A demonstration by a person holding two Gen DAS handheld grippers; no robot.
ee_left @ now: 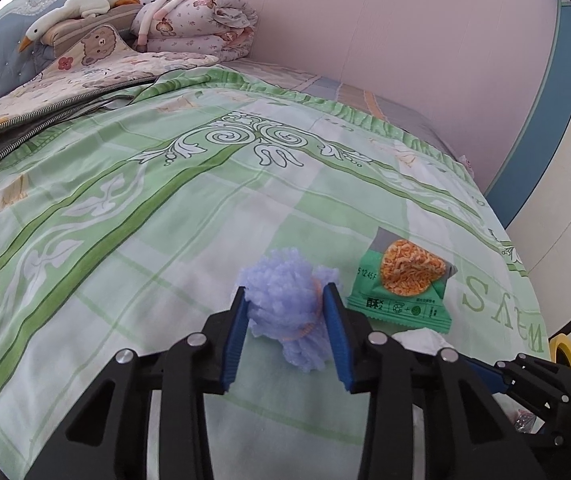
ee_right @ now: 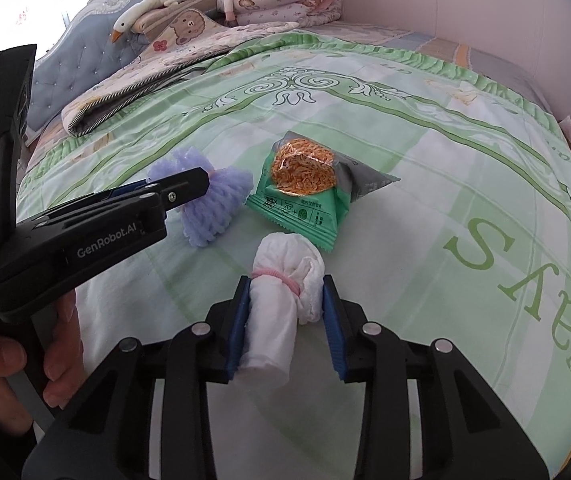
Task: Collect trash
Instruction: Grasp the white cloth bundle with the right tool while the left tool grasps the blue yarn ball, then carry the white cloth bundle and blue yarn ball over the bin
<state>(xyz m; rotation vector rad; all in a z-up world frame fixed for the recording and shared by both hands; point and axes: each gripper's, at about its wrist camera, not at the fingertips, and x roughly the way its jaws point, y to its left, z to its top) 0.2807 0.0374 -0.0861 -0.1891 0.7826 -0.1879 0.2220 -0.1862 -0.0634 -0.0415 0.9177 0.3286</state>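
A lilac foam net (ee_left: pixel 287 308) bound with a pink band lies on the green bedspread (ee_left: pixel 125 208), between the fingers of my left gripper (ee_left: pixel 287 300); the jaws touch its sides. It also shows in the right wrist view (ee_right: pixel 209 208), with the left gripper (ee_right: pixel 181 188) over it. A rolled white tissue bundle (ee_right: pixel 281 304) with a pink band lies between the fingers of my right gripper (ee_right: pixel 287 292), a small gap on its right side. A green snack packet (ee_left: pixel 405 284) lies just beyond both, also in the right wrist view (ee_right: pixel 305 188).
A folded bear-print quilt (ee_left: pixel 65 80), a plush goose (ee_left: pixel 81 8) and bundled bedding (ee_left: pixel 197 20) lie at the bed's head. A pink wall (ee_left: pixel 405 40) runs along the far side. The bed edge is at right, with a yellow tape roll (ee_left: pixel 561 346) beyond.
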